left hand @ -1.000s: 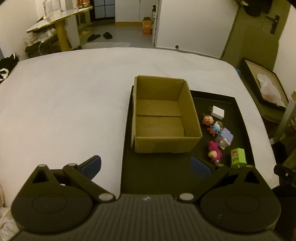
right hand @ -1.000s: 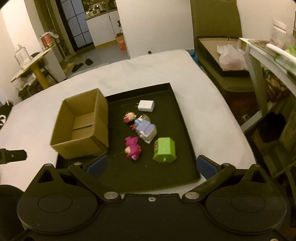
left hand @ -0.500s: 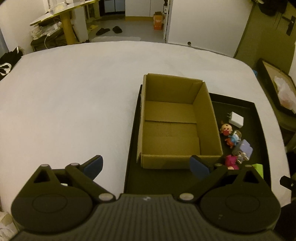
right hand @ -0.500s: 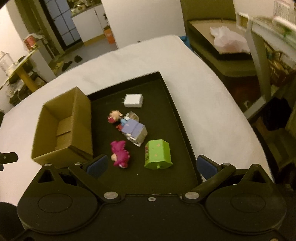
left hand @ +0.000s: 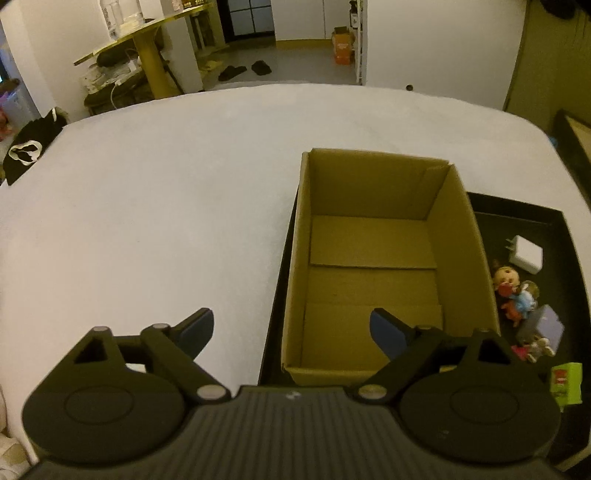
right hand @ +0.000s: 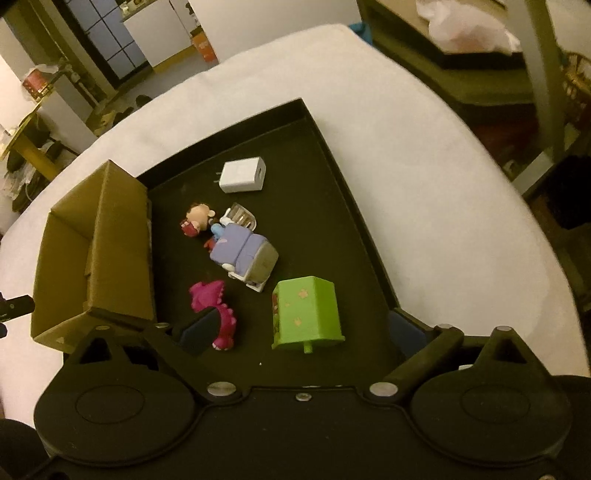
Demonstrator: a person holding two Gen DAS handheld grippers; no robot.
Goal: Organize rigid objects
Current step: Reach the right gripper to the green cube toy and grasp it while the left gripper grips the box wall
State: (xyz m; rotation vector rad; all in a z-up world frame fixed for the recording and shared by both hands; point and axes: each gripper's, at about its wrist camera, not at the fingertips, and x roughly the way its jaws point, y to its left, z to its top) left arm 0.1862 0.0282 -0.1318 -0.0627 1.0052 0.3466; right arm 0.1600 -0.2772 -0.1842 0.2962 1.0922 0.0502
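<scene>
An open, empty cardboard box [left hand: 373,266] stands on the left part of a black tray [left hand: 517,218]. Beside it on the tray lie a white charger [right hand: 242,175], a small doll [right hand: 197,218], a purple block toy [right hand: 245,254], a pink dinosaur [right hand: 218,314] and a green box [right hand: 308,314]. My left gripper [left hand: 290,328] hangs over the box's near left corner, its jaws closing, with the box's left wall showing between them untouched. My right gripper [right hand: 303,330] is low over the tray, jaws closing, with the green box between them and the pads clear of it.
The tray rests on a white-covered surface [left hand: 147,203] with rounded edges. A yellow table [left hand: 147,55] and slippers [left hand: 243,70] are on the floor beyond. To the right stands a dark tray with a plastic bag [right hand: 472,29] and a shelf frame [right hand: 546,74].
Both grippers have come down and forward, so the box and toys look larger. Both pairs of jaws have narrowed a little. The green box now sits between the right fingers.
</scene>
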